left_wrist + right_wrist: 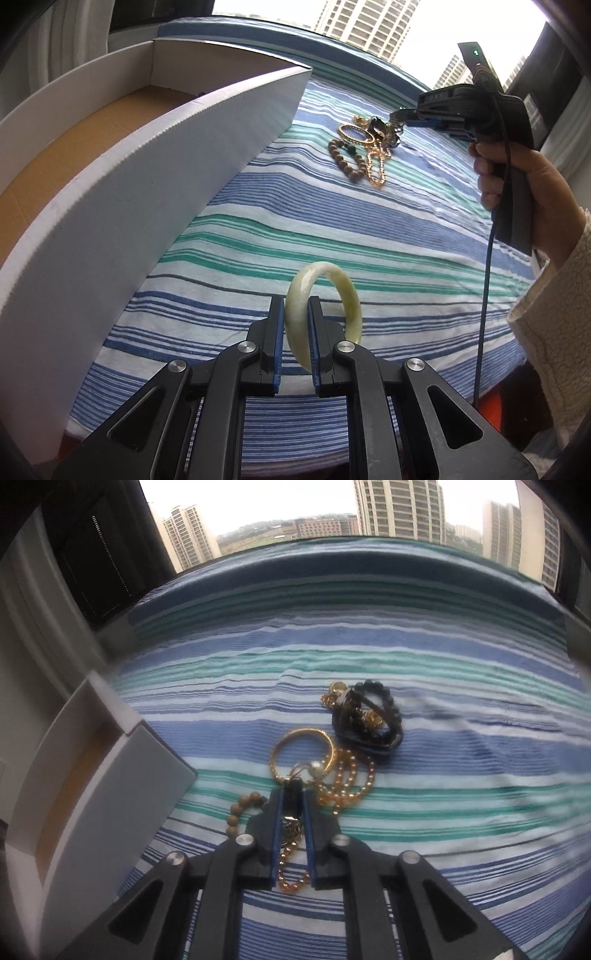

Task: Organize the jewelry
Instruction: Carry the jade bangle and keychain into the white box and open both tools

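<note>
Step in hand: pick-up and transfer of jewelry from striped bed cover point(369, 221) to white box point(110, 206). Left claw point(296, 325): clamped on one pale green jade bangle point(321, 291), held upright on edge above the cover, just beside the box wall. Right claw point(294, 812): clamped on a gold ball chain point(291, 871), one loop hanging between the pads toward the camera, the chain's far end apparently tangled in the jewelry pile point(332, 753); grip point partly hidden, so exact link held not clear. Pile, counted from the right wrist view: one large gold hoop bangle point(295, 738), one wooden bead bracelet point(240, 808), one dark bead bracelet point(380, 709) lying over a dark band, gold chain strands of uncertain number, possibly one or two pieces. One box, open, brown floor showing, contents not visible. Next move, judged: left claw over the box rim and lowered before release, bangle being hard and likely brittle; right claw lifted slowly, chain likely to drag the hoop or beads with it. Hand point(517, 181) on the right tool handle.
</note>
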### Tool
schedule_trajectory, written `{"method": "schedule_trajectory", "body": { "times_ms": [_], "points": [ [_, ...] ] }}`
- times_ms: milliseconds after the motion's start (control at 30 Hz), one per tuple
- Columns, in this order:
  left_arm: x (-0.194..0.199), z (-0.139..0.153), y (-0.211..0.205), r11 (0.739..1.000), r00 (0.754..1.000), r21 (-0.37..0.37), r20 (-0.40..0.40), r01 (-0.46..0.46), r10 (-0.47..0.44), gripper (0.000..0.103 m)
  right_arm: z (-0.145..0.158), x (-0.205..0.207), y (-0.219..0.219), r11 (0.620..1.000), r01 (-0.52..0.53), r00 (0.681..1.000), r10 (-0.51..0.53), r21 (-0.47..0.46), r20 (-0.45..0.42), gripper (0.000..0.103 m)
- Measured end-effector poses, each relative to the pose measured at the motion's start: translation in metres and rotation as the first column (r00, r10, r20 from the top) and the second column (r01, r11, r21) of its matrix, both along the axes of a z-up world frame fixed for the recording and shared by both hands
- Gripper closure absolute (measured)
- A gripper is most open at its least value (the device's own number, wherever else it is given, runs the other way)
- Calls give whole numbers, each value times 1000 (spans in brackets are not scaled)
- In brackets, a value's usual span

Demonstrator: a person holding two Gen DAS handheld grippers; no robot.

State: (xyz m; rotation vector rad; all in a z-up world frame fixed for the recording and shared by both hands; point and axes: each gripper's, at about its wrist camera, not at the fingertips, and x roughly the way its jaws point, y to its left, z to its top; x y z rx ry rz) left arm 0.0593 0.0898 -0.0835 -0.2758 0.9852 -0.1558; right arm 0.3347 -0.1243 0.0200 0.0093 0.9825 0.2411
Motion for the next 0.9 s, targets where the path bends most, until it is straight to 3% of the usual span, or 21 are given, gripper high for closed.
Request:
{"method": "schedule_trajectory", "body": {
  "times_ms": [167, 233, 300, 433, 633, 667, 733, 767, 800, 900],
  "points": [
    [-4, 15, 2, 999, 1000, -49, 19, 0, 1, 93, 29, -13, -8, 997, -55, 998, 53, 60, 37, 92],
    [-7, 28, 7, 996, 999, -94, 38, -2, 5, 103, 41, -20, -6, 993, -82, 996, 78, 83, 53, 92],
    [-12, 48, 13, 992, 997, -127, 78, -4, 14, 103, 51, -27, 4, 988, -111, 992, 104, 103, 71, 92],
    [-11, 79, 22, 996, 989, -84, 147, -13, 26, 103, 69, -42, 29, 973, -178, 981, 165, 149, 100, 92],
    [-10, 72, 44, 994, 994, -88, 87, -57, 65, 100, 78, -62, 39, 947, -224, 972, 201, 229, 120, 92],
    [-13, 70, 46, 996, 995, -81, 78, -48, 55, 95, 79, -66, 37, 944, -230, 971, 206, 236, 122, 92],
    [-21, 64, 44, 999, 998, -49, 62, -18, 21, 63, 82, -74, 32, 939, -241, 968, 214, 246, 130, 92],
    [-24, 59, 41, 1000, 999, -28, 52, -2, 3, 56, 83, -79, 29, 937, -247, 966, 219, 247, 136, 92],
    [-27, 52, 37, 1000, 999, -2, 35, 16, -16, 50, 84, -83, 26, 936, -253, 964, 224, 246, 140, 92],
    [-27, 22, 23, 996, 998, 74, -45, 41, -38, 51, 82, -93, 18, 932, -267, 961, 238, 245, 141, 92]
  ]
}}
